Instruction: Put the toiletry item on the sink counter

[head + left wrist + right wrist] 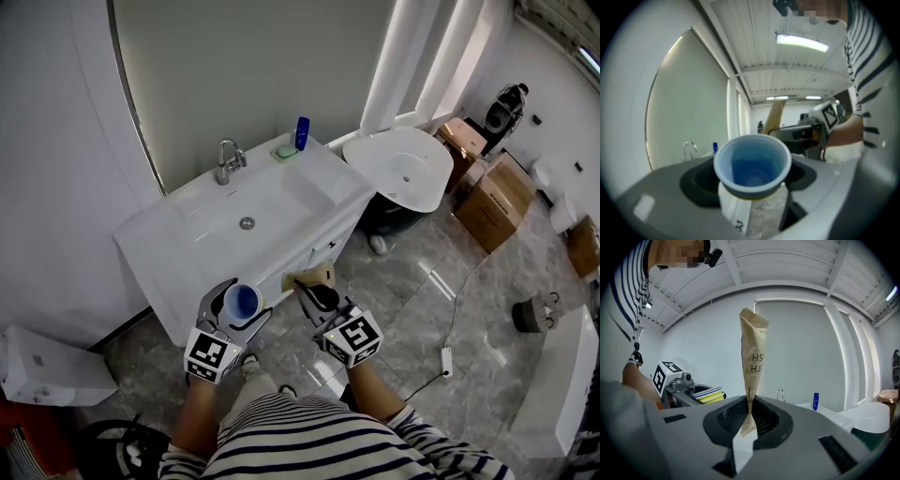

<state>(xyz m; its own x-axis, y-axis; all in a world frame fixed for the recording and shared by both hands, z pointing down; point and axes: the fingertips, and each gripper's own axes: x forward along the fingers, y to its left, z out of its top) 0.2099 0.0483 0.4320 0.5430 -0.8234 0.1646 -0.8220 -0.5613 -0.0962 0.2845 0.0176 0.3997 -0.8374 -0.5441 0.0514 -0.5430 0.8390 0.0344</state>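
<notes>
The right gripper (309, 289) had its jaws nearly closed on the lower end of a brown paper packet (752, 357). The packet stood upright from the pinch, its long axis vertical and its free top well above the jaws. The print on it was only partly legible, so what it contained could not be told. The left gripper (242, 304) had its jaws spread wide and pressed against the sides of a blue cup (752, 164), which sat between them with its open mouth facing up and nothing visible inside.

Both items were in the air in front of the person, not yet over the white table (314, 183) that carries the sink. The table lay ahead of both pairs of jaws, along the line they pointed. A faucet (228, 159) stood at its back edge, with a blue bottle (301, 133) and a green soap dish (284, 151) at the far right corner.

In the head view the packet's tip overlapped the table's front face, while the cup sat a little further back and to the left. The right hand therefore looked the nearer of the two. The flat stretch to the right of the basin lay almost straight ahead of it, so that appeared the likeliest landing spot. The packet would need lifting over the front edge and tipping onto its long side, since it looked too slim to stand on end.
</notes>
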